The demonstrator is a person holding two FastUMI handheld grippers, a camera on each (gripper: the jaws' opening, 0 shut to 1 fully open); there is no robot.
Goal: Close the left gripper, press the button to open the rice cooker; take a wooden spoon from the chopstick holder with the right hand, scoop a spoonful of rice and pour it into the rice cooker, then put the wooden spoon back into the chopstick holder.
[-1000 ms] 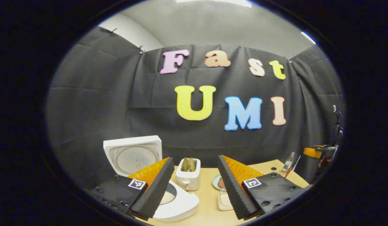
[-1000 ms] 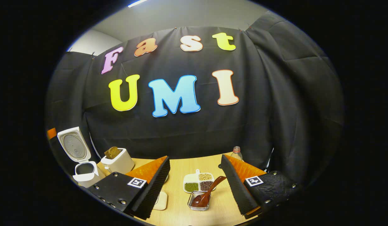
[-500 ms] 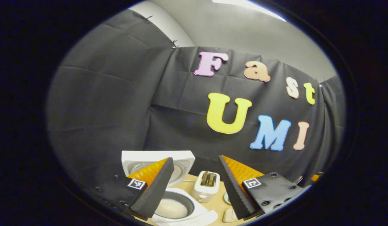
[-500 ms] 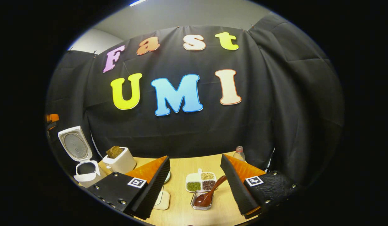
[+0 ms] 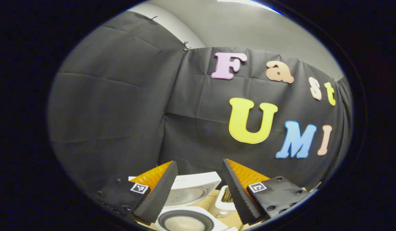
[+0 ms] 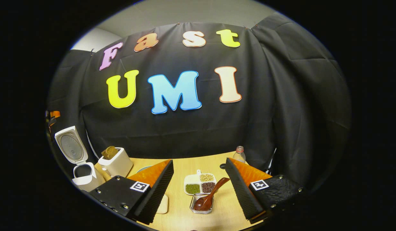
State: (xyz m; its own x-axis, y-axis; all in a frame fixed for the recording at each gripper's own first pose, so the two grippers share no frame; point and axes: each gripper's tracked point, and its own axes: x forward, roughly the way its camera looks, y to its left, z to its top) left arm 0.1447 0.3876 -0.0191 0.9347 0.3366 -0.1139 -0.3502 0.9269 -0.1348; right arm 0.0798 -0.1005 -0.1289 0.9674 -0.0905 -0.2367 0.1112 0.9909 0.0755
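Note:
The white rice cooker [image 5: 198,184] stands open with its lid upright. Pale rice lies in its inner pot [image 5: 185,223], close below my left gripper [image 5: 199,163], which is open with nothing between its fingers. In the right gripper view the rice cooker [image 6: 84,175] is at the far left, lid [image 6: 69,147] raised. The dark wooden spoon [image 6: 210,195] lies with its bowl in the small clear chopstick holder [image 6: 201,208], handle pointing up to the right. My right gripper [image 6: 199,162] hangs open above and short of the holder, apart from the spoon.
A white toaster [image 6: 116,163] with bread stands beside the cooker; the toaster [image 5: 225,200] peeks between the left fingers. A divided plate of grains [image 6: 199,184] sits behind the holder, a bottle [image 6: 239,154] at the back, a cream pad [image 6: 162,203] near the left finger, all on the wooden table [image 6: 185,221].
The left gripper has swung left and in over the open cooker, which now sits right under its fingers. The right gripper has shifted only slightly; the spoon stays in the holder.

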